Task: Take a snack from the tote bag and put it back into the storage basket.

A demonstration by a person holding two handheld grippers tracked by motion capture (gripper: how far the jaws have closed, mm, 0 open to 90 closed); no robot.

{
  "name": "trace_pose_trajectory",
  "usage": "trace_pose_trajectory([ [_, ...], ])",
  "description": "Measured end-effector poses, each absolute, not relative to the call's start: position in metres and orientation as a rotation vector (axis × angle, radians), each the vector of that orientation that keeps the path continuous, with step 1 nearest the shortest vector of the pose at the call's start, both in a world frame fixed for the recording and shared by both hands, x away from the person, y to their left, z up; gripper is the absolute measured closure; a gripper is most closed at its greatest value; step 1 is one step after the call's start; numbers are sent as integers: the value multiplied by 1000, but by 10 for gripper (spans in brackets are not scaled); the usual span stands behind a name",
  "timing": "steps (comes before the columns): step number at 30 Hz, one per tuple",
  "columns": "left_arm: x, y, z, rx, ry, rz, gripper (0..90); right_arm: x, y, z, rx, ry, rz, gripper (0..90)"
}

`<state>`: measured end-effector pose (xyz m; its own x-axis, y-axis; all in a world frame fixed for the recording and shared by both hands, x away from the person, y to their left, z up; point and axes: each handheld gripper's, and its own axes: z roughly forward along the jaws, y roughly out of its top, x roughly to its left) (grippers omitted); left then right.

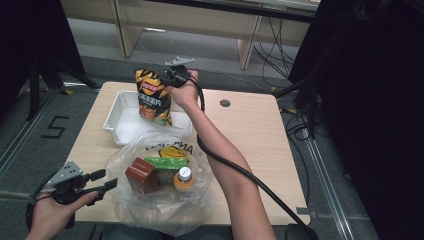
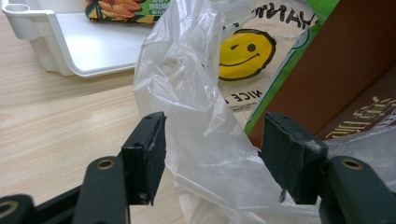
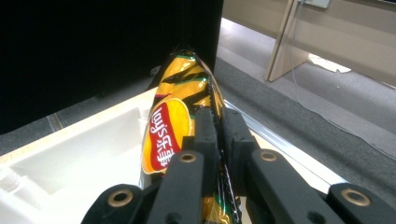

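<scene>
My left claw (image 1: 102,181) sits spread at the near worktop (image 1: 260,150) edge, plastic bag (image 1: 160,192) film loose between its pads, likely steadying it, while my right claw (image 1: 172,76) pinches the chip bag (image 1: 152,97) upright over the white tray (image 1: 120,117) beyond, for setting down.

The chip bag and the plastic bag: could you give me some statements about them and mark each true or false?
1. The right gripper is shut on the chip bag. True.
2. The chip bag lies flat on the table. False: it is held upright over the white tray.
3. The left gripper has open jaws with the plastic bag between them. True.
4. The plastic bag is empty. False: it holds a brown carton and a bottle.
</scene>
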<state>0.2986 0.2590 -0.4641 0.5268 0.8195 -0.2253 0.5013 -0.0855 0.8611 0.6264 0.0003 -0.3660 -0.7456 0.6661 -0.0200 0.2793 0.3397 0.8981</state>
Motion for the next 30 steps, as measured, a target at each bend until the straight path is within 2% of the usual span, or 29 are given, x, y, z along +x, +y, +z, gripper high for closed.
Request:
trace_pose_trajectory([
  [5,299,259,-464,1740,1111,386,398,626,0,-367,840,2238,1337,835],
  [10,298,258,-464,1731,1111,379,402,626,0,-369,834,2241,1287,756],
  [15,298,259,-464,1732,1111,381,402,626,-1,-365,827,2249,1263,592],
  [21,298,259,-462,1710,1098,394,404,618,-4,-361,878,2200,1282,467],
  [30,296,262,-454,1656,1085,438,411,596,-18,-350,834,2224,1317,438],
])
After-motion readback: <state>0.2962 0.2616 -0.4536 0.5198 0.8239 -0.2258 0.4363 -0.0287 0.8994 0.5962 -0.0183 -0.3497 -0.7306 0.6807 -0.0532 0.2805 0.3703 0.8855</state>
